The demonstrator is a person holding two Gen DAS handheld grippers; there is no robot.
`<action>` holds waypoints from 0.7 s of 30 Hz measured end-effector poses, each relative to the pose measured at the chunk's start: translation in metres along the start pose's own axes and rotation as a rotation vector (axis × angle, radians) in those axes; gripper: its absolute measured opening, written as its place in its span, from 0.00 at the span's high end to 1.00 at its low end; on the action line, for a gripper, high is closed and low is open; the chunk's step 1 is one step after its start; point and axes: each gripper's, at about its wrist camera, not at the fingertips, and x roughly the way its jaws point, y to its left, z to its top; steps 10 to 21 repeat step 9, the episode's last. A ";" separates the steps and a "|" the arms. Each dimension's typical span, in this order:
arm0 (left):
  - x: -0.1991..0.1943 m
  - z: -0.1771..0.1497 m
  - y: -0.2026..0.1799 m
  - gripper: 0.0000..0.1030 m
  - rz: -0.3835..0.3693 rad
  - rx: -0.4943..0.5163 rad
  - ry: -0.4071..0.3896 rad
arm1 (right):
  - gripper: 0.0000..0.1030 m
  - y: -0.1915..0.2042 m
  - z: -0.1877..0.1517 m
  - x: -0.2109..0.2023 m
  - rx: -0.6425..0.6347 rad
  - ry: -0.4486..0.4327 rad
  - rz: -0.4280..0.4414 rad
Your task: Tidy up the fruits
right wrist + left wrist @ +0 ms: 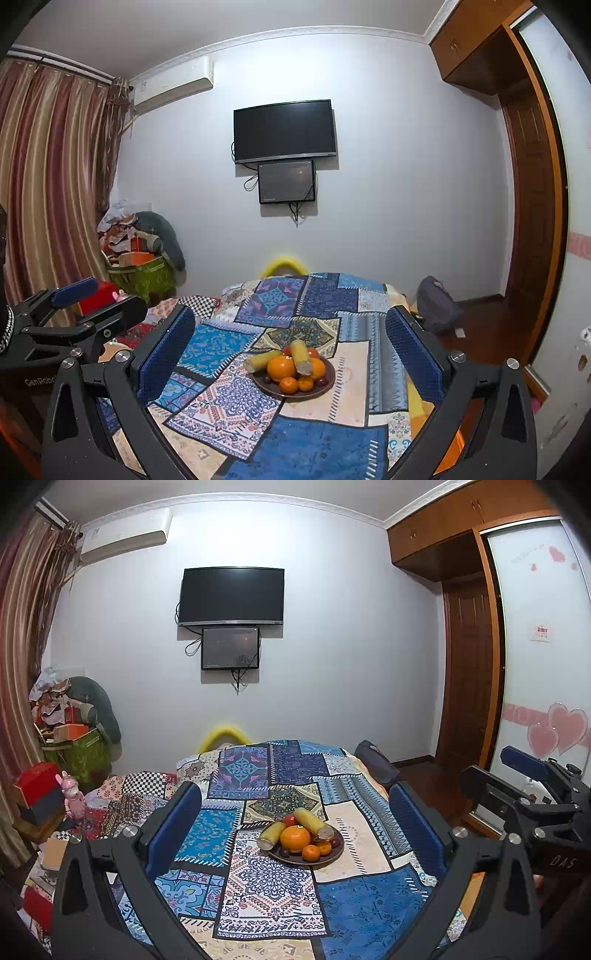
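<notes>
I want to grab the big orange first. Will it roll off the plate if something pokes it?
Probably. The big orange is round and smooth, so a poke could roll it. It sits high on the heaped plate, and the small oranges in front may not stop it. The corn cob leaning beside it might slip too.

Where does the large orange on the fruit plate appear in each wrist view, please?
Left wrist: the large orange sits lower centre, at the plate's middle, between the open fingers.
Right wrist: large orange lower centre, left of the plate's middle.
Shared landmark: the wall television.
</notes>
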 end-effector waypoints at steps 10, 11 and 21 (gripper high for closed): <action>0.000 0.000 -0.001 0.00 -0.004 0.005 0.004 | 0.00 0.001 0.000 0.000 0.001 0.002 0.002; 0.000 0.000 -0.001 0.00 -0.004 0.005 0.004 | 0.00 0.001 0.000 0.000 0.001 0.002 0.002; 0.000 0.000 -0.001 0.00 -0.004 0.005 0.004 | 0.00 0.001 0.000 0.000 0.001 0.002 0.002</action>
